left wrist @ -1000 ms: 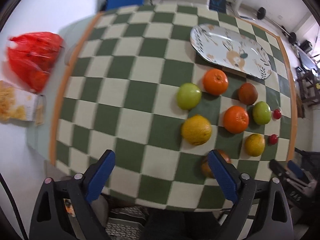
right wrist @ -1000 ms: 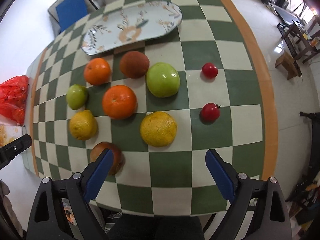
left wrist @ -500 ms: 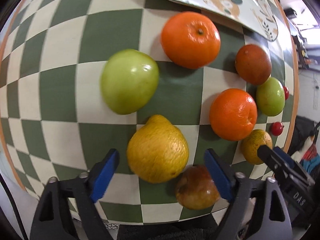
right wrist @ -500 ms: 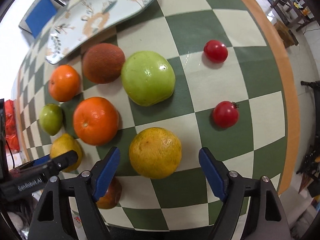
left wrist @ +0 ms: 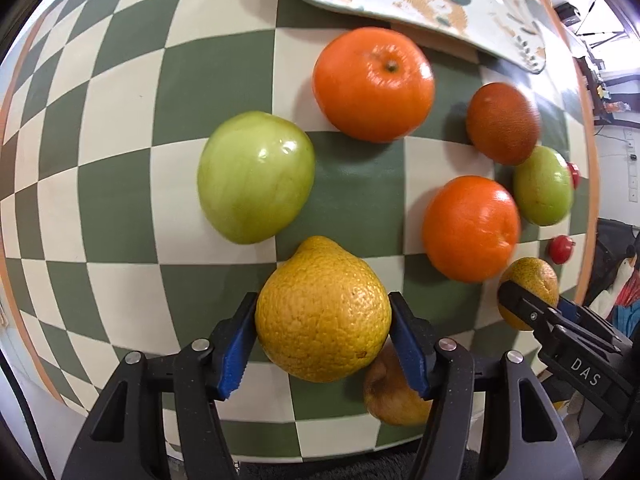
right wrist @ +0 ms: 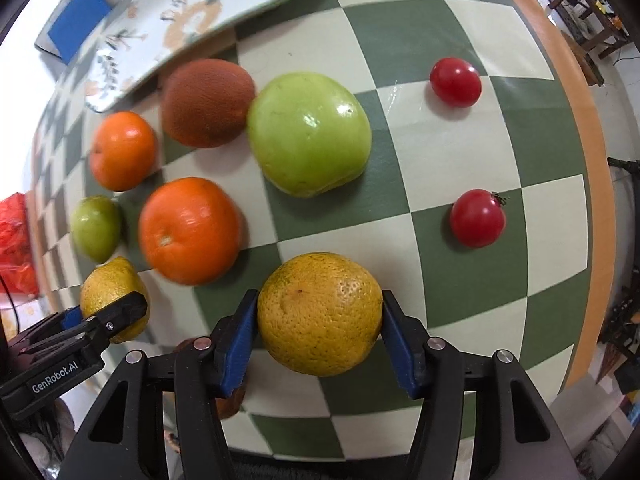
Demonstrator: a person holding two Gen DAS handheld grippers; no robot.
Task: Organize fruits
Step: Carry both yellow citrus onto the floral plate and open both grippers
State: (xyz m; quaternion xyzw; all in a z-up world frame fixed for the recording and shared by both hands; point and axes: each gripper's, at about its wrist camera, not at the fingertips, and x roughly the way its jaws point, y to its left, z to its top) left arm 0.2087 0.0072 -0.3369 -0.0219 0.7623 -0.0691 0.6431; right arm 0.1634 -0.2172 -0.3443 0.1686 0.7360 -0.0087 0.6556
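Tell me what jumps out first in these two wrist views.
Each gripper is clamped on a yellow citrus at the near table edge: the left gripper on a knobbed yellow citrus, the right gripper on a round yellow-green citrus. Behind sit loose fruits and an empty patterned platter.

A green-and-cream checked table (right wrist: 460, 152) with an orange rim is seen against a pale floor (right wrist: 624, 92). A blue chair (right wrist: 76, 20) is set beyond its far edge. Dark wooden furniture (right wrist: 580, 12) is placed to the right, and a red bag (right wrist: 14, 240) is seen on the left.
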